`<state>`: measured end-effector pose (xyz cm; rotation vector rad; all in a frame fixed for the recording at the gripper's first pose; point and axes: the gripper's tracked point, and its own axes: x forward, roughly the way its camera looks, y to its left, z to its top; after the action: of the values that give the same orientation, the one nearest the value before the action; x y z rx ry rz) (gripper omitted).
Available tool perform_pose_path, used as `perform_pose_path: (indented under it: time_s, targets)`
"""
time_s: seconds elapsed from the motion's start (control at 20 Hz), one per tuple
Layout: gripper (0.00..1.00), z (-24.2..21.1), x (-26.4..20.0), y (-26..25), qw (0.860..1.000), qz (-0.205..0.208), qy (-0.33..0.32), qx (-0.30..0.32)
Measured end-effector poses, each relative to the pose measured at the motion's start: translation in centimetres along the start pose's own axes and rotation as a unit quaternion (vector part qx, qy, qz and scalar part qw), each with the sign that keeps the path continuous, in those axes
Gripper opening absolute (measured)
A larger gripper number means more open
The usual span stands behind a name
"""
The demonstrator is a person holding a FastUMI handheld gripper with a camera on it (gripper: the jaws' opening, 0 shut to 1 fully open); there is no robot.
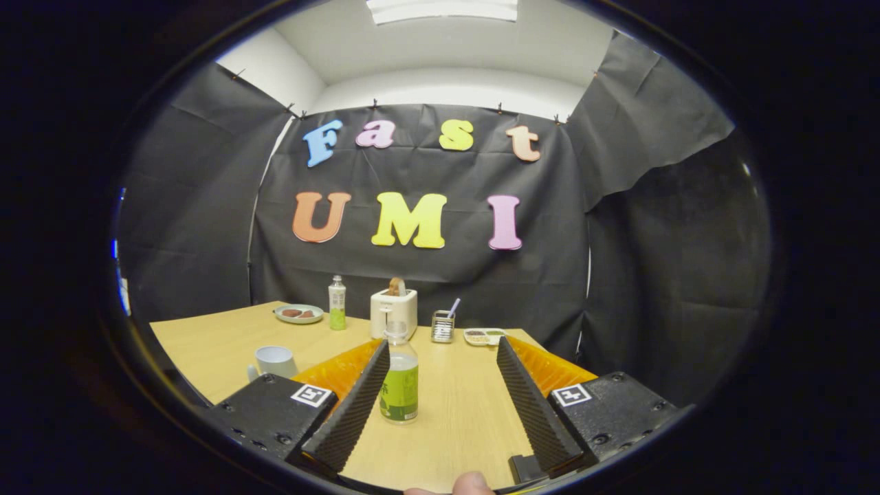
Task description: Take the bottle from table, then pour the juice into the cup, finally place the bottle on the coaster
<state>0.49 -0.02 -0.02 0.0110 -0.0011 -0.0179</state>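
Bottle (pixel 399 378) between open tongs (pixel 440 392); cup (pixel 273 361) left.

Your tongs (pixel 440 347) have black ribbed fingers (pixel 357 405) backed by orange plates, and each black base block carries a small black-and-white square marker. The surface (pixel 220 344) is pale yellowish wood grain. Beside the left finger, the bottle (pixel 399 375) is clear with a green label and a pale green drink inside. The cup (pixel 273 361) is light grey-white. Farther back you have a second bottle (pixel 337 302) with a white label and green liquid, a greyish plate (pixel 298 314) holding brown pieces, a cream toaster (pixel 393 311) with brown bread and a silvery mesh holder (pixel 443 326).
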Motion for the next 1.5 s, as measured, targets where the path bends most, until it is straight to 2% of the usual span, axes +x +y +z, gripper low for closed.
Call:
perform_pose_path:
  time_s: [0.8,1.2,1.5]
  targets:
    - [1.00,-1.4,0.8,1.5,1.000,0.013,0.016,-0.002]
    - [1.00,-5.1,3.3,3.1,0.998,0.028,0.047,-0.002]
    - [1.00,-9.8,6.4,5.1,0.995,0.037,0.091,0.014]
